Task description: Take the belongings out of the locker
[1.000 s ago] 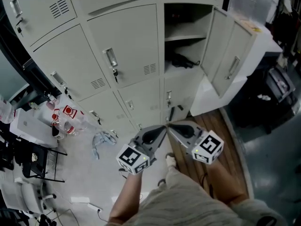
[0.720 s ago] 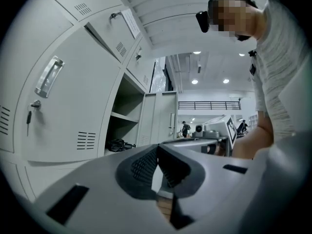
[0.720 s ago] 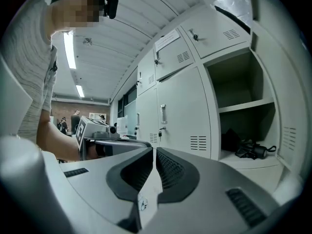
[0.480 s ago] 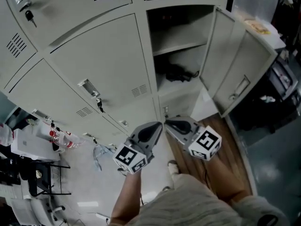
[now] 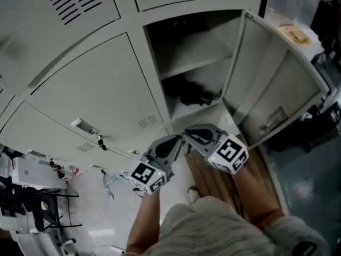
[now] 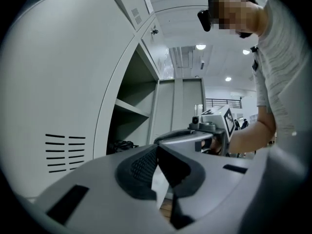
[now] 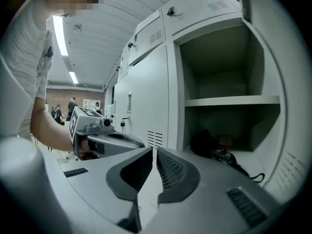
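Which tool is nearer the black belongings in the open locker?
Right, narrowly. The right tool is in front of the open compartment holding the black belongings; the left tool is beside it, off toward the closed door.

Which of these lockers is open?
The locker at the right of the bank: its door hangs swung out, showing a shelf and dark belongings. The other lockers' doors are shut.
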Motion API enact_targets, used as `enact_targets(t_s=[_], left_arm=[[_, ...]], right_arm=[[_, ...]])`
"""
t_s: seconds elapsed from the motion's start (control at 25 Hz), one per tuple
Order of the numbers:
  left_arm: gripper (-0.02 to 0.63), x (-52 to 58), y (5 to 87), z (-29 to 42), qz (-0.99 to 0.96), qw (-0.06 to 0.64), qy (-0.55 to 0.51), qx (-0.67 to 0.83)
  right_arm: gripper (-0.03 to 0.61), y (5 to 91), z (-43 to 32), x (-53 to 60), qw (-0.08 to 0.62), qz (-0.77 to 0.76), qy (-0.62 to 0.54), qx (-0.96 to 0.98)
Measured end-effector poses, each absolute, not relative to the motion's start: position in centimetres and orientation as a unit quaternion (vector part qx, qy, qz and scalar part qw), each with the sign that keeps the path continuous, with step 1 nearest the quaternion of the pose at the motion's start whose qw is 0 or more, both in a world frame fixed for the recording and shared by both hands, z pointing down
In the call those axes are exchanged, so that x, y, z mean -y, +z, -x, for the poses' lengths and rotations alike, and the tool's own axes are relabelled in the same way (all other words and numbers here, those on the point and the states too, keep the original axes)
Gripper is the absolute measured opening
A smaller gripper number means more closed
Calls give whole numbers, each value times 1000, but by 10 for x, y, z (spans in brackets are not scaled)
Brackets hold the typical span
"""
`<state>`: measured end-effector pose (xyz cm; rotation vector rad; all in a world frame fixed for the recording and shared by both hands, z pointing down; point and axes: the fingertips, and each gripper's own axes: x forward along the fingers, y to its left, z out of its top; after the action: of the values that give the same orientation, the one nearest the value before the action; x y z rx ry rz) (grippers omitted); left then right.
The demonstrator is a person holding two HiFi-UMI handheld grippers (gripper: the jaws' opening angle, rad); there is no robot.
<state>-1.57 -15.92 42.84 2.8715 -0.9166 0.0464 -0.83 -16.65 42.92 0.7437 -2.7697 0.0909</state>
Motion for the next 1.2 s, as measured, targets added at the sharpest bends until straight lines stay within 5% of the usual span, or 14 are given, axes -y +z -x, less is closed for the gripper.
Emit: enact_targets(t_s=[1.04,1.2], left_arm=[[3,196,443,-10,-965,82,11,248],[3,195,443,-8,-966,80,10,247]], right_arm=[[114,468,-5,343,357,-345,-47,867],[230,480,-7,358,395,-348,-55,849]])
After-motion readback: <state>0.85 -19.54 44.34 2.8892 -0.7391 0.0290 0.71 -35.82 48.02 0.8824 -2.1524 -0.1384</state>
